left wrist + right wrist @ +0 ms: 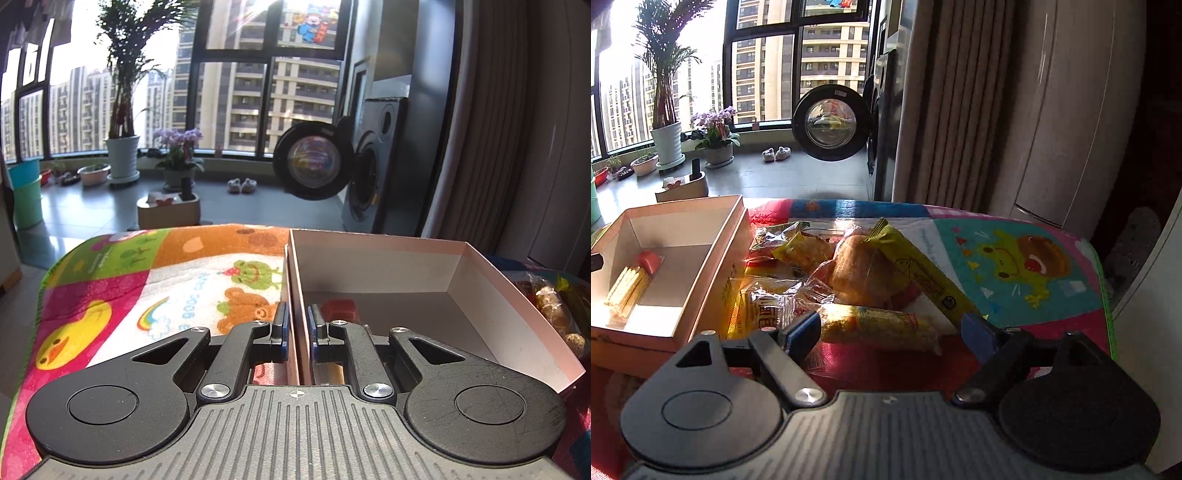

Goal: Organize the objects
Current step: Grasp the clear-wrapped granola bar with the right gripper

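Observation:
My left gripper (pixel 298 328) is shut on the left wall of an open white cardboard box (pixel 480 291), one finger outside and one inside. A red-topped packet (pixel 340 308) lies inside just ahead of it. In the right wrist view the same box (pixel 713 258) sits at the left and holds a packet of yellow sticks with a red end (pixel 631 284). My right gripper (pixel 890 332) is open, its blue pads either side of a yellow wrapped snack (pixel 879 326). Behind it lies a pile of snacks: wrapped bread (pixel 860 269), a long yellow-green packet (pixel 923 273), smaller yellow packets (pixel 805 251).
A colourful cartoon mat (pixel 110 295) covers the table (pixel 1015 266); its edge curves off to the right and far side. More wrapped snacks (pixel 554 310) lie right of the box. Beyond are a curtain (pixel 953 110), an open washing machine door (pixel 831 122) and potted plants (pixel 666 140).

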Motion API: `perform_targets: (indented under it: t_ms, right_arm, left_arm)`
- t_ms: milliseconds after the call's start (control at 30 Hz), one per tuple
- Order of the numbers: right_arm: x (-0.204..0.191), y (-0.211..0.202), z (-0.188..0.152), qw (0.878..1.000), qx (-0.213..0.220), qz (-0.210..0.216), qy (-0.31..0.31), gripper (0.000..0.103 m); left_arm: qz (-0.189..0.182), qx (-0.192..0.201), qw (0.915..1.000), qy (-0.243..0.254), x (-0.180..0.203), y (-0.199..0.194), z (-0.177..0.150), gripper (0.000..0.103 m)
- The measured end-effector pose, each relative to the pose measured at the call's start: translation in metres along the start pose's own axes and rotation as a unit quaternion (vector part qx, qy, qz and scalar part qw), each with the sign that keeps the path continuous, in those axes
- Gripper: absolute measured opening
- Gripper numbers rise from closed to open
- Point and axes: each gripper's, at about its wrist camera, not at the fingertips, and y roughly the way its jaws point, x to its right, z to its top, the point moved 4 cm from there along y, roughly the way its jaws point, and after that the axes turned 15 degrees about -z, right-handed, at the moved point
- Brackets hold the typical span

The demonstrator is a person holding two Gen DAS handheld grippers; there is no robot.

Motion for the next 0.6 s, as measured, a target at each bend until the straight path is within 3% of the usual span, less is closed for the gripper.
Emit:
perform_targets:
  t_ms: [100, 300, 400, 467, 600]
  right_arm:
    - [-0.018, 0.001, 0.000, 1.000, -0.003, 0.030, -0.001, 0.084]
    - [-0.043, 0.010, 0.018, 0.999, 0.002, 0.035, 0.016, 0.083]
    - [-0.034, 0.029, 0.027, 0.999, -0.013, 0.012, 0.044, 0.075]
    - [-0.031, 0.044, 0.026, 0.999, -0.028, -0.008, 0.030, 0.067]
    - [-0.017, 0.041, 0.006, 0.998, -0.052, -0.035, -0.012, 0.067]
  left_arm:
    - [0.000, 0.000, 1.0000, 0.000, 0.000, 0.000, 0.000, 0.013]
    - [-0.002, 0.000, 1.0000, -0.003, -0.001, 0.001, 0.000, 0.013]
    - [-0.003, 0.000, 1.0000, -0.004, -0.001, 0.001, 0.000, 0.013]
    - [-0.004, 0.000, 1.0000, -0.005, -0.002, 0.001, 0.000, 0.013]
    - [-0.009, -0.001, 0.9999, -0.013, -0.004, 0.002, 0.000, 0.013]
